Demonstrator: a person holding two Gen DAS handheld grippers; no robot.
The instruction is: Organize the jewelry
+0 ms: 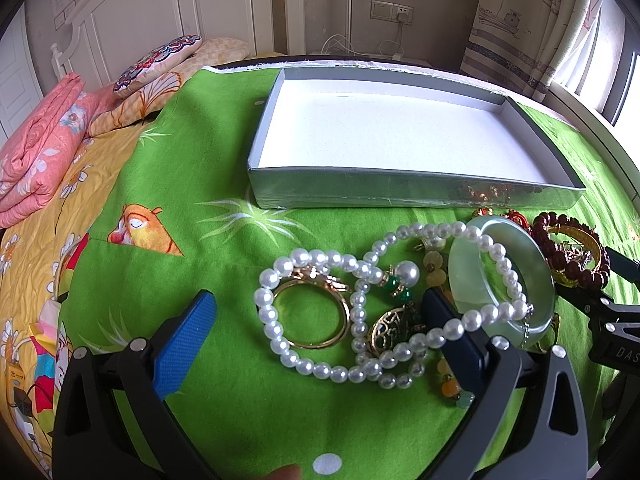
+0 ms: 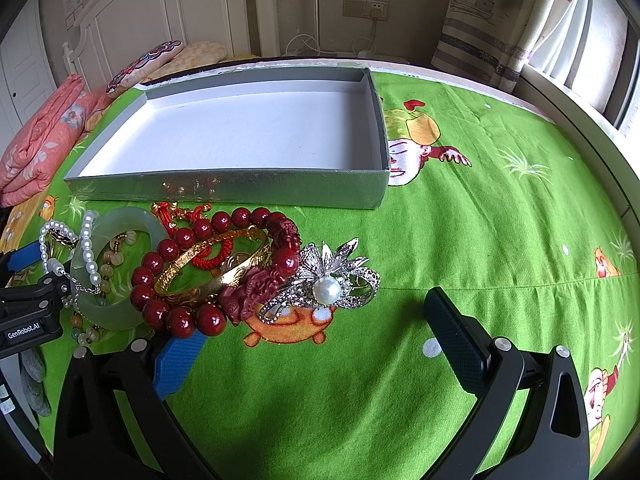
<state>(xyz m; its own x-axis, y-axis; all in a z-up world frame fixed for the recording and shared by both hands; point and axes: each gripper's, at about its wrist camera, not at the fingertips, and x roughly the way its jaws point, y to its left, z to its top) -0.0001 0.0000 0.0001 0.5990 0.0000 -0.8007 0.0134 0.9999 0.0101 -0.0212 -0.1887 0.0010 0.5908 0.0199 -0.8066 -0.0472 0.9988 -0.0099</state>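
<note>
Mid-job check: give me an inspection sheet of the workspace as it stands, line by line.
Surface: green cartoon-print cloth spread over a bed.
Job's things: grey tray empty; in front of it a pile of pearl necklace, gold ring, jade bangle, red bead bracelet, gold bangle, silver pearl brooch.
Clutter: small green, yellow and red-cord pieces tangled among the pile.
Grippers: left gripper open, around the pearl necklace and ring; right gripper open, beside the brooch.
Cables: white leads at the wall socket.
Surroundings: folded pink quilt, pillows, headboard, curtain.
</note>
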